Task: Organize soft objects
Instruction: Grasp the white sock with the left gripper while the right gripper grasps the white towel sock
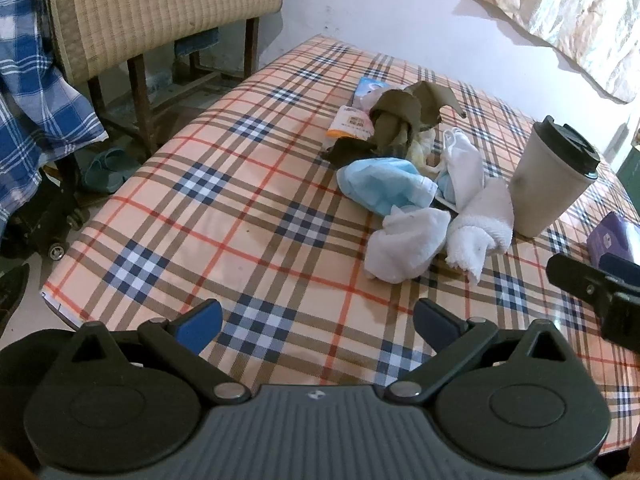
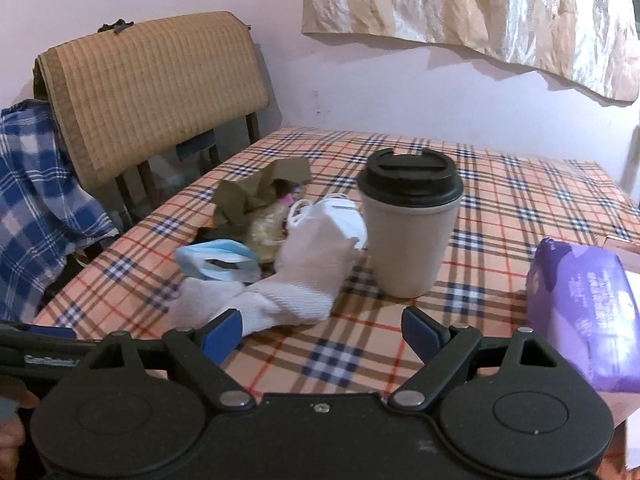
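Note:
A heap of soft things lies on the plaid tablecloth (image 1: 248, 216): a white sock (image 1: 480, 228), a second white cloth (image 1: 404, 244), a blue face mask (image 1: 384, 184), a white mask (image 1: 464, 164) and crumpled brown paper (image 1: 404, 116). The right wrist view shows the sock (image 2: 304, 280), the blue mask (image 2: 220, 260), the white mask (image 2: 336, 216) and the brown paper (image 2: 260, 192). My left gripper (image 1: 318, 326) is open and empty, short of the heap. My right gripper (image 2: 322, 334) is open and empty, its left finger just in front of the sock.
A beige cup with a black lid (image 1: 548, 184) stands right of the heap, also in the right wrist view (image 2: 412, 232). A purple tissue pack (image 2: 584, 312) lies at the right. A chair with a woven mat (image 2: 152, 88) and a blue checked cloth (image 1: 32, 92) stand left of the table.

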Tool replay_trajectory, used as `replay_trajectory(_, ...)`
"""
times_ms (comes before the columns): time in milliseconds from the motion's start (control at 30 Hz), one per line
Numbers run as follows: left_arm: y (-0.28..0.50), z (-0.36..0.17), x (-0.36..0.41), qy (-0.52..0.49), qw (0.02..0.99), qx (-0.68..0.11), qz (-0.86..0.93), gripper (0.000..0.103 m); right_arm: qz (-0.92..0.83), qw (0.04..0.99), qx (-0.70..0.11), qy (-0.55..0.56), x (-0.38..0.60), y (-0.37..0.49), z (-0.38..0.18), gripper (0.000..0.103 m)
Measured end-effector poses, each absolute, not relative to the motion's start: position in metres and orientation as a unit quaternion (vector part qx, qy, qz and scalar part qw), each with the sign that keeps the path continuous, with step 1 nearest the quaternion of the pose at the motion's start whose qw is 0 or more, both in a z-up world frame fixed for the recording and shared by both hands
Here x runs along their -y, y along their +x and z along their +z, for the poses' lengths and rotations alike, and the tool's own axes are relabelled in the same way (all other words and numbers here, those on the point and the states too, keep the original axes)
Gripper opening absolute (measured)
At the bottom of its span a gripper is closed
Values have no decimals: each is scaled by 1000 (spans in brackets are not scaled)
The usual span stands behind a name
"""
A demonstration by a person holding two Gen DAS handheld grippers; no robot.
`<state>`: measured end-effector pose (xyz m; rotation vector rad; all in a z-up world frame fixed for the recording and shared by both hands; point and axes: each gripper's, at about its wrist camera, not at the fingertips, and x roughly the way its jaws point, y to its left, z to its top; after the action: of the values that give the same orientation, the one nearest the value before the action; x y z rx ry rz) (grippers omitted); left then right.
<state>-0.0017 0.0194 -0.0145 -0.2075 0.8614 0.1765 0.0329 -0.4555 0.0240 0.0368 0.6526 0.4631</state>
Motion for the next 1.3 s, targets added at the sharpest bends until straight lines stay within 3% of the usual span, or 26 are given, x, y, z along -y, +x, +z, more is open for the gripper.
replay_trajectory(1100,60,-35,-2,-108,908,-403,49,103,201,922,-330,33,466,31,20,101)
replay_trajectory(1167,66,-39,2,-109,907,-405,39,97,197,922,-331,34,468,32,20,101)
replay_trajectory(1233,68,-45,6,-104,907,-408,27,81,194,922,-334,36,469,33,19,101)
replay_trajectory(1267,65,-45,10,-91,910,-404,24,72,192,921,-336,38,470,34,19,101)
replay_trajectory(1300,63,-45,12,-84,912,-402,19,52,193,921,-338,39,470,35,18,101)
